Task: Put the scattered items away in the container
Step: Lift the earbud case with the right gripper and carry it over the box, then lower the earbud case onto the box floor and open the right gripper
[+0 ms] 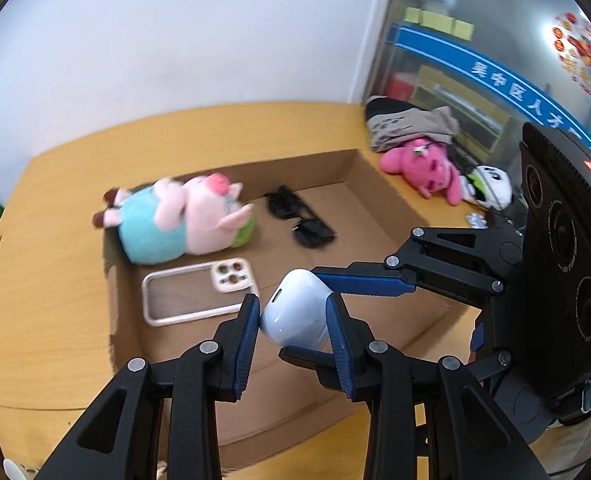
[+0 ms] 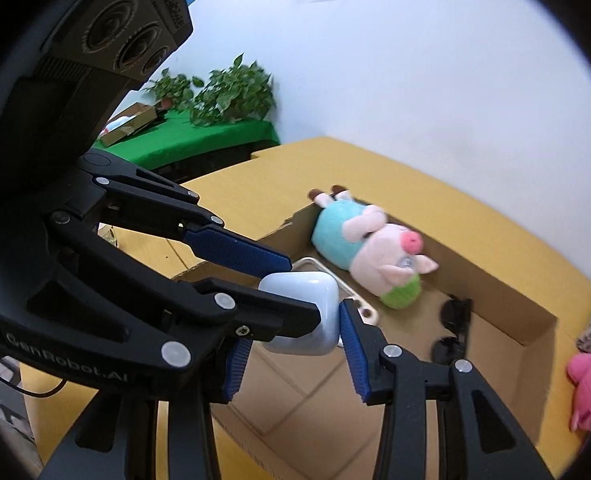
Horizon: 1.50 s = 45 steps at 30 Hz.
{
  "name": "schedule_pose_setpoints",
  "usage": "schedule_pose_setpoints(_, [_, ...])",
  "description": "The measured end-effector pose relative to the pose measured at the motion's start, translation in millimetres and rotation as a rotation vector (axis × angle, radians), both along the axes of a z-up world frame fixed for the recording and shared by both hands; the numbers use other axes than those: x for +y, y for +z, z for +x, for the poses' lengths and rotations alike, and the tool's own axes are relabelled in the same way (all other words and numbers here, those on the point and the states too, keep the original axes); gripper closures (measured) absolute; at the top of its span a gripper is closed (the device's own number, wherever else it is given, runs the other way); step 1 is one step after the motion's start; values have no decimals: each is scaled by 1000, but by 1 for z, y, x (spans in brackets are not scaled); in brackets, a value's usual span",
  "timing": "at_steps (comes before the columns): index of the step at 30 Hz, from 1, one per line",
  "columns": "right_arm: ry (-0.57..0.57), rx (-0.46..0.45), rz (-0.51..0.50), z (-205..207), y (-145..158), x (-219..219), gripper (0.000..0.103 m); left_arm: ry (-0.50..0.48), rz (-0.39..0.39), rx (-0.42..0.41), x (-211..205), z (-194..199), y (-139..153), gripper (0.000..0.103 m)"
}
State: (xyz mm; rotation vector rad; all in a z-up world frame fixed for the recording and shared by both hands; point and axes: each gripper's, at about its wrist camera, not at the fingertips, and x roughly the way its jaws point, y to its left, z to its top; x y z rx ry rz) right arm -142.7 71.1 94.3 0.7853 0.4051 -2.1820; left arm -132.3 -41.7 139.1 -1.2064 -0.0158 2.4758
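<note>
Yellow tabletop [image 1: 55,208] bears the cardboard box [image 1: 359,192], already holding pig plush [image 1: 183,220], sunglasses [image 1: 299,220] and phone case [image 1: 191,292]. Both grippers, left [image 1: 293,320] and right [image 2: 291,340], clamp the earbud case [image 1: 295,316] above it; pink plush [image 1: 419,168] waits outside.

The yellow wooden counter [image 1: 55,184] carries an open brown cardboard box [image 1: 379,184], a magenta plush toy [image 1: 419,164], a black-and-white plush toy [image 1: 491,188] and crumpled clothing [image 1: 407,124].
</note>
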Motion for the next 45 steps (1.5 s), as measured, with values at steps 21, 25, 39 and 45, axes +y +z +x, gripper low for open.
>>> schedule_pose_setpoints(21, [74,-445,105,-68,-110,-70,62,136,118,-356,-60,-47,-113,69])
schedule_pose_setpoints(25, [87,-534,143,-80,-125,-77,62,172,142,-425,-67,-57,-127,69])
schedule_pose_setpoints(39, [92,-558,173,-76,-132,-84,39,204,133,-402,-70,-55,-129,70])
schedule_pose_setpoints(45, [40,-467,84,-62,-96,-48,33,253,75,-213,-76,-24,-84,33])
